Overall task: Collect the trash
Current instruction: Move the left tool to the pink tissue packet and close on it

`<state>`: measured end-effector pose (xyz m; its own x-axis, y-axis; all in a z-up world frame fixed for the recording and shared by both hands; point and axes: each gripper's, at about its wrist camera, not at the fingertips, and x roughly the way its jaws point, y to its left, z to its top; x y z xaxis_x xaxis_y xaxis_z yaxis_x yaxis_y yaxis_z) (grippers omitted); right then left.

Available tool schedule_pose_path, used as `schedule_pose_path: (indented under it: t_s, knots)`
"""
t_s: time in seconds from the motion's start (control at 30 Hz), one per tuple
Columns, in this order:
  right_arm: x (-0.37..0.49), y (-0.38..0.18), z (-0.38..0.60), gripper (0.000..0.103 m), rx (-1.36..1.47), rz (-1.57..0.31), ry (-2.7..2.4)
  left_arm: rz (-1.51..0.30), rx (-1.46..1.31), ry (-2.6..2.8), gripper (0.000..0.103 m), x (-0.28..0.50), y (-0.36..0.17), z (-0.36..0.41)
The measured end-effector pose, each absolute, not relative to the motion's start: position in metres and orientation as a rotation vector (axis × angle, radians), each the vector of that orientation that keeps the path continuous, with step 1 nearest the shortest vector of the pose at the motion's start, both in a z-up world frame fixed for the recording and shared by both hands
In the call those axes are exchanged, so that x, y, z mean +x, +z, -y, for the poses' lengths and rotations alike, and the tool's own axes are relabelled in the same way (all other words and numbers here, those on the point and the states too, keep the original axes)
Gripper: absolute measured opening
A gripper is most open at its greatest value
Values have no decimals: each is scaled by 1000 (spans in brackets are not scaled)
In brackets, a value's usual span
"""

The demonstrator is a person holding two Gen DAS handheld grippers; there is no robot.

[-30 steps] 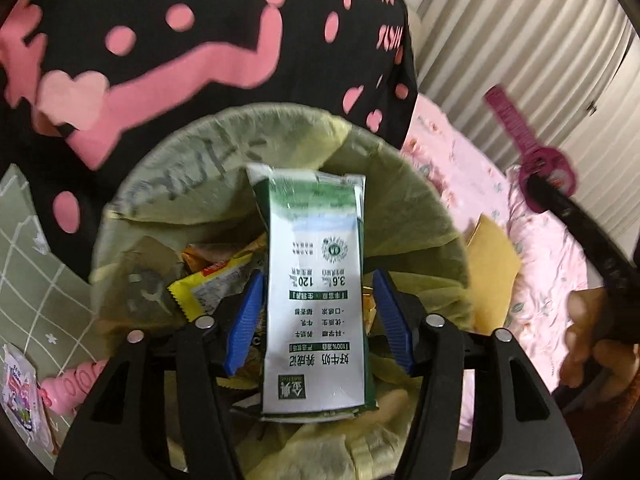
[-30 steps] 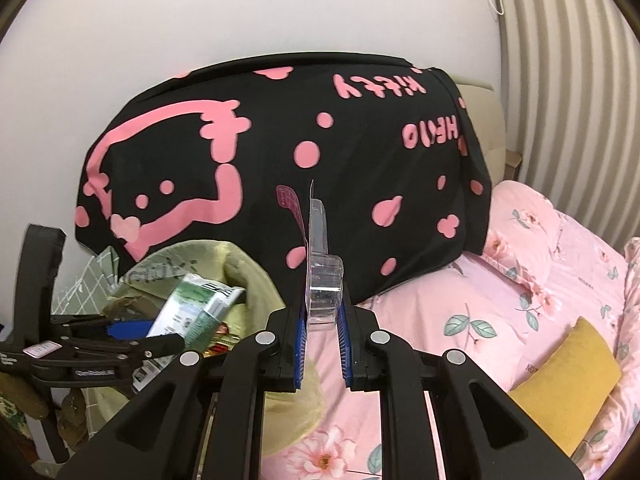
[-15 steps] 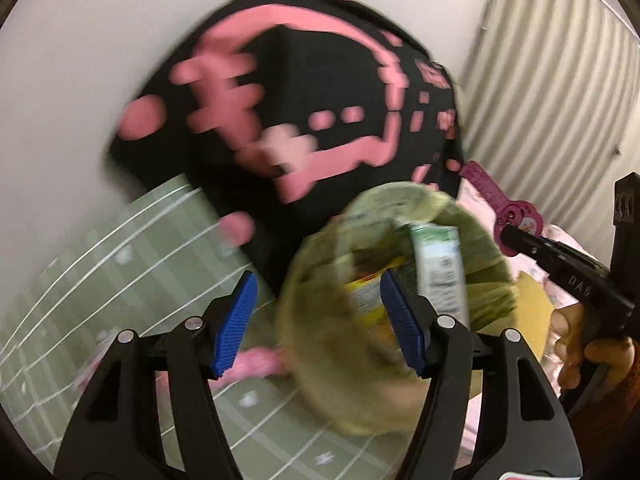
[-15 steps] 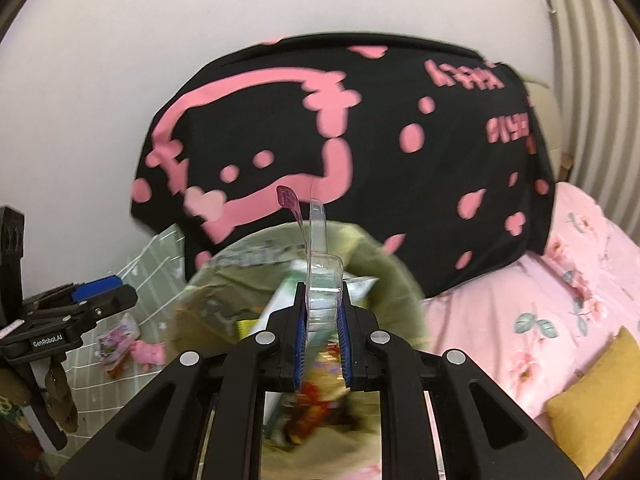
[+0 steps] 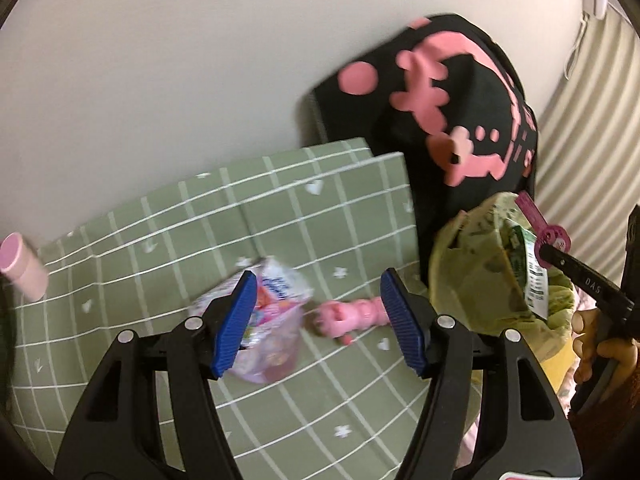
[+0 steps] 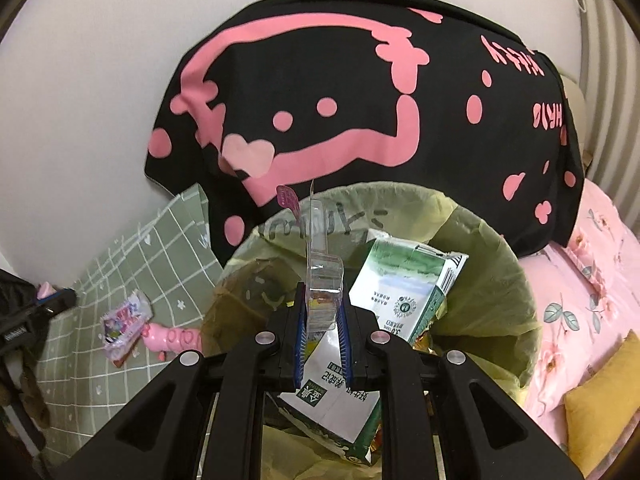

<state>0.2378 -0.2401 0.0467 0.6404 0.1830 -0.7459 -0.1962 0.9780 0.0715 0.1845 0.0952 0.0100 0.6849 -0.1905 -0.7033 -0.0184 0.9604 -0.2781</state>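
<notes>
My right gripper (image 6: 323,334) is shut on a clear plastic blister pack (image 6: 320,280) with a pink hang tab and holds it upright over the trash bin (image 6: 500,280), which has a yellow-green liner. A green and white milk carton (image 6: 400,288) lies in the bin on other wrappers. My left gripper (image 5: 316,320) is open and empty above the green checked mat (image 5: 160,240). A colourful snack wrapper (image 5: 272,320) lies on the mat just past its left finger; it also shows in the right wrist view (image 6: 124,320). The bin (image 5: 480,272) is at its right.
A pink toy (image 5: 352,316) lies on the mat between wrapper and bin. A pink cylinder (image 5: 22,268) stands at far left. A black and pink shirt (image 6: 360,100) hangs behind the bin. A pink floral bed (image 6: 592,280) with a yellow cushion (image 6: 600,424) is at the right.
My left gripper let go of the milk carton into the bin and swung left to the mat and wrapper. My right gripper carried the blister pack over the bin.
</notes>
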Motion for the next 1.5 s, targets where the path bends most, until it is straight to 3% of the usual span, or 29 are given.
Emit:
schedule_pose_path:
  t_s: [0.07,0.17,0.2,0.67,1.5]
  knots:
    - [238,44,238,16,-40,-860,198,-803,-290,-80,61,180,10,-107]
    - [239,38,236,35,-70,-881,176,-798,-319,-58,61,175,7,-122]
    - [239,38,236,37,-71,-882,171,-798,-334,-46,61,173,4,-130]
    - [229,65,196,37,-118,-788,179,-812,-388,30,61,164,-15,-186]
    - [236,-9,79,37,-171,-925,406,-878,-381,3,62,173,-49,-228]
